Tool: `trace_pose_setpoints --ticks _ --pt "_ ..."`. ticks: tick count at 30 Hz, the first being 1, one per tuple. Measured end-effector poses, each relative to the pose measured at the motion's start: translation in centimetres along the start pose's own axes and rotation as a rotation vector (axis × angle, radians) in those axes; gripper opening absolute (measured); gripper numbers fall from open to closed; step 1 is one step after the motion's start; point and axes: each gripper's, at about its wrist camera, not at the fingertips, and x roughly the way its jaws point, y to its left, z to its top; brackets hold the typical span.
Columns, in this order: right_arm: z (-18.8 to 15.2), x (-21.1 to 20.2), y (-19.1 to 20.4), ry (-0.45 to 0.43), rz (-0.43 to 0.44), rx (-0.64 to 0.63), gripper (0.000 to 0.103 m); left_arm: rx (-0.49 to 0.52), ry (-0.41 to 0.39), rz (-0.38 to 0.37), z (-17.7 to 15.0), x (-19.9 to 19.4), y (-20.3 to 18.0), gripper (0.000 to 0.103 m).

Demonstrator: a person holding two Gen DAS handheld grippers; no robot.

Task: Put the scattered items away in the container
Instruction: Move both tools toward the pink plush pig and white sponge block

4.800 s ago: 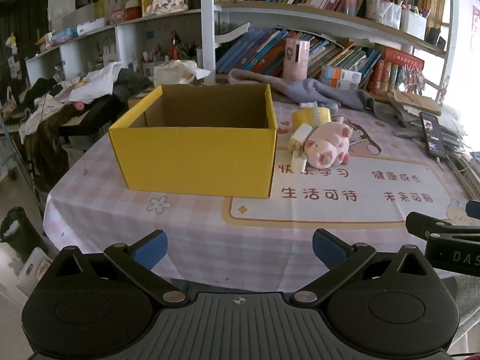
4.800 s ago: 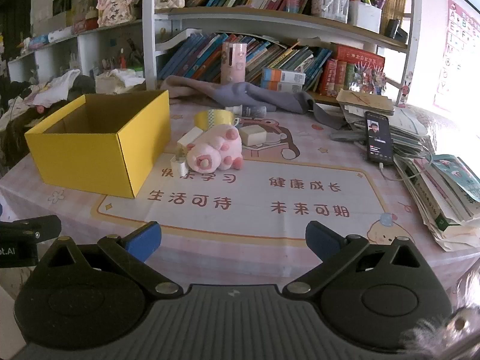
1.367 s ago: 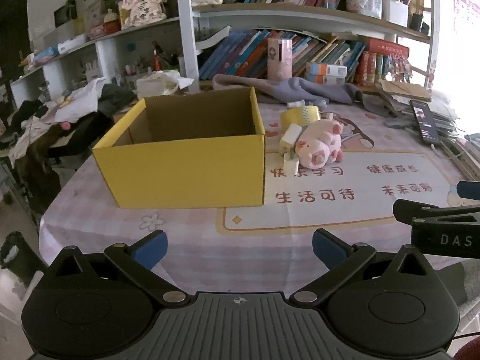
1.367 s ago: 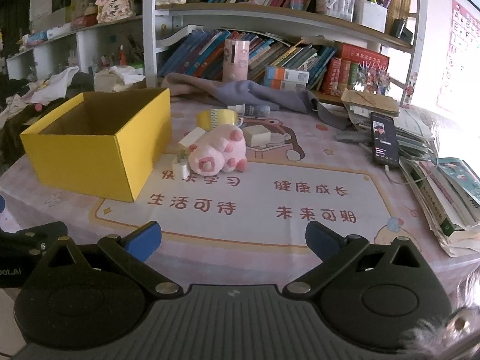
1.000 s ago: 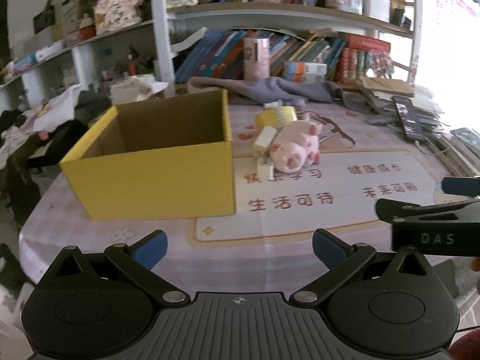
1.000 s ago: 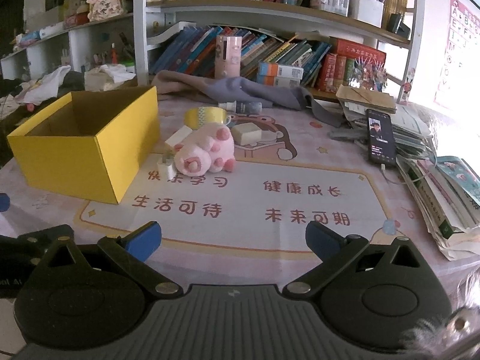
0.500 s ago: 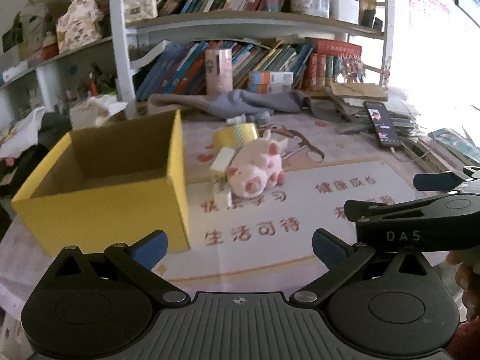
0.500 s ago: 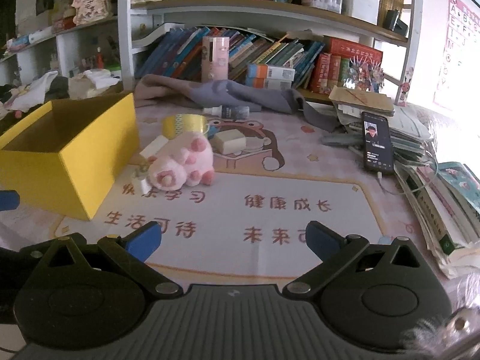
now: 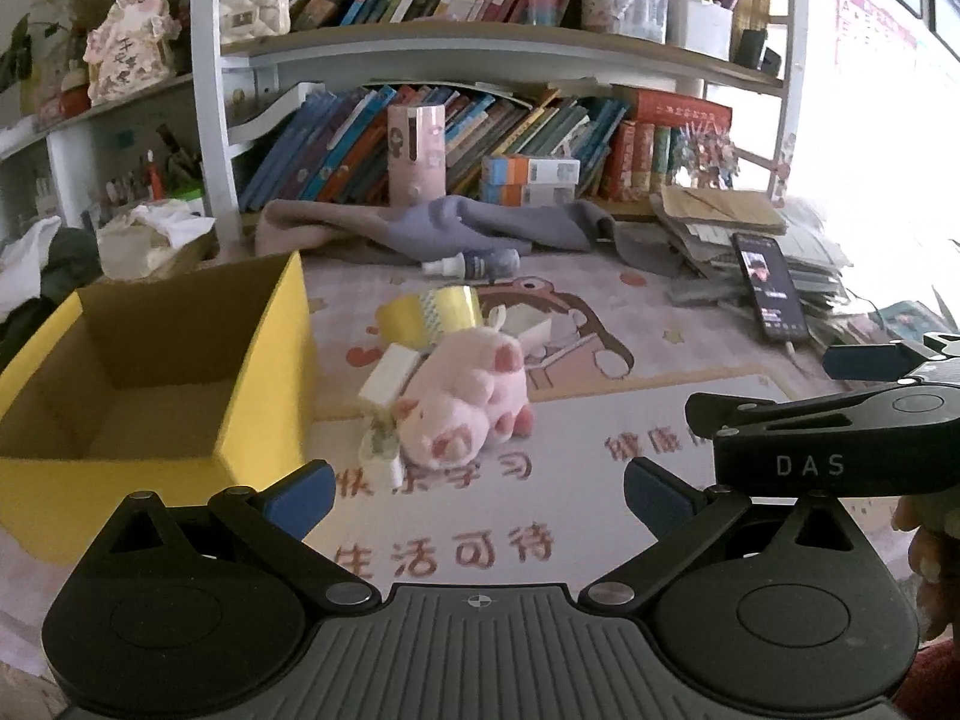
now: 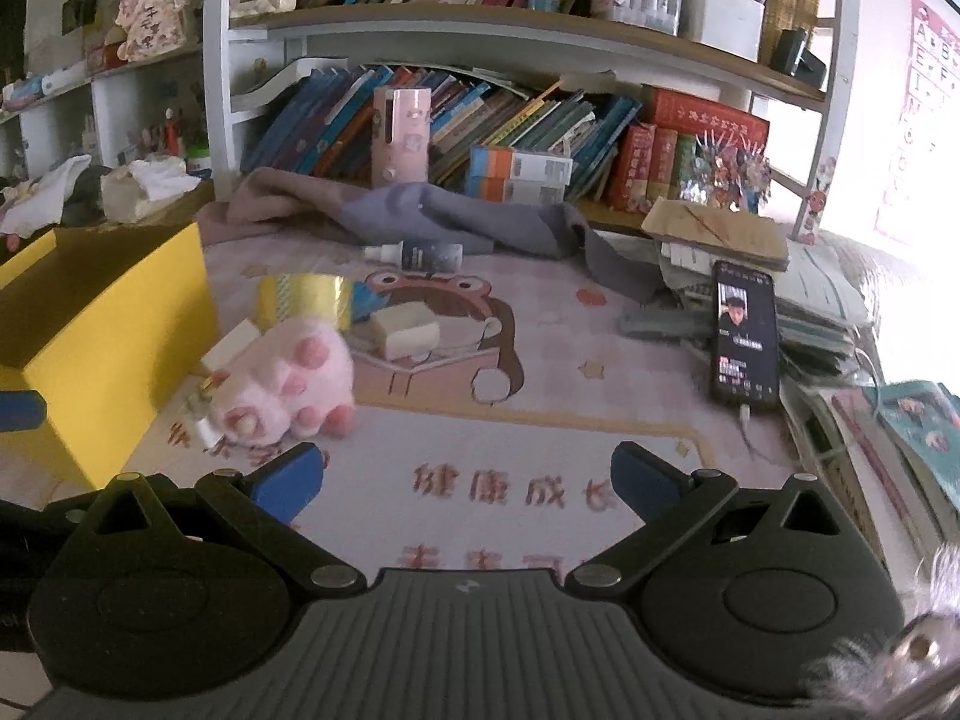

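Observation:
An open, empty yellow box (image 9: 264, 384) stands on the table's left; it also shows in the right wrist view (image 10: 114, 330). Right of it lie a pink plush pig (image 9: 462, 402) (image 10: 288, 384), a yellow tape roll (image 9: 432, 312) (image 10: 303, 297), a cream block (image 9: 390, 372), a small white plug (image 9: 381, 450), a beige soap-like block (image 10: 405, 324) and a small dark bottle (image 9: 471, 264) (image 10: 420, 255). My left gripper (image 9: 480, 489) is open and empty, just short of the pig. My right gripper (image 10: 468, 471) is open and empty, right of the pig.
A grey cloth (image 9: 456, 225) lies at the back under shelves of books. A phone (image 10: 744, 336) rests on stacked papers and books at the right. The table carries a printed pink mat (image 10: 540, 438). The right gripper's side shows in the left wrist view (image 9: 840, 438).
Both grippers have moved forward and to the right, closer to the pig and the other items. The box has slid toward the left of both views. Both jaws stay open.

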Motion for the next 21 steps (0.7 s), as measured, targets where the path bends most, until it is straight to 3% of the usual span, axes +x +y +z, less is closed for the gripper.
trace_pose_setpoints --ticks 10,21 --pt "2.6 3.8 -3.6 -0.023 0.076 -0.017 0.103 -0.039 0.017 0.066 2.8 3.6 -1.8 0.103" --pt "4.7 10.9 -6.7 0.019 0.255 -0.015 0.103 0.004 0.096 0.181 3.8 8.4 -3.0 0.102"
